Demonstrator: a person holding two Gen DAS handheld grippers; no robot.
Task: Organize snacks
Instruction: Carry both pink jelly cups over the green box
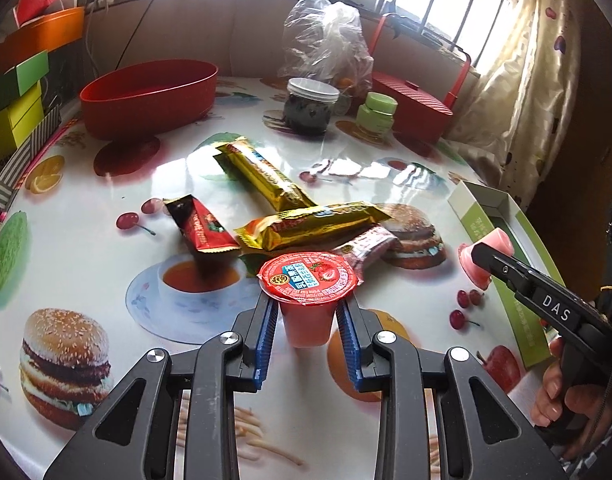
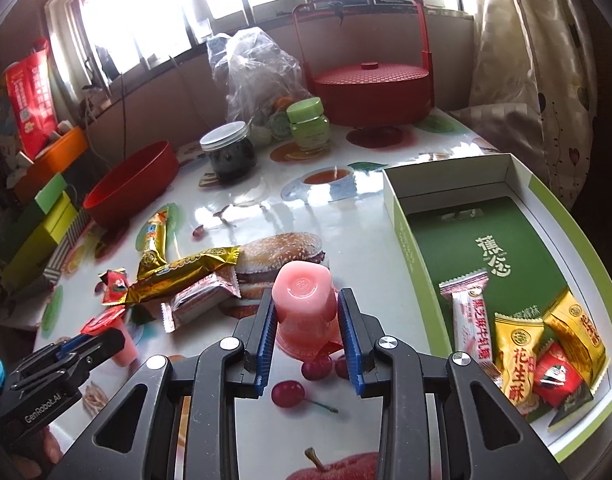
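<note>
My left gripper (image 1: 306, 304) is shut on a pink jelly cup (image 1: 306, 280) with a red strawberry lid, held upright low over the table. My right gripper (image 2: 306, 300) is shut on a second pink jelly cup (image 2: 302, 284), whose base faces the camera. That cup (image 1: 492, 242) and gripper (image 1: 482, 258) also show at the right of the left wrist view. Two gold bars (image 1: 262, 172) (image 1: 314, 224), a red packet (image 1: 202, 226) and a pink-white packet (image 1: 370, 246) lie loose mid-table. The open green box (image 2: 402, 216) on the right holds several packets.
A red oval bowl (image 1: 146, 96) stands at the back left. A dark jar (image 1: 310, 106), a green jar (image 1: 376, 114), a plastic bag (image 1: 326, 40) and a red lidded basket (image 1: 410, 96) line the back. Stacked boxes (image 1: 14, 92) crowd the left edge and a curtain (image 2: 526, 80) hangs at the right.
</note>
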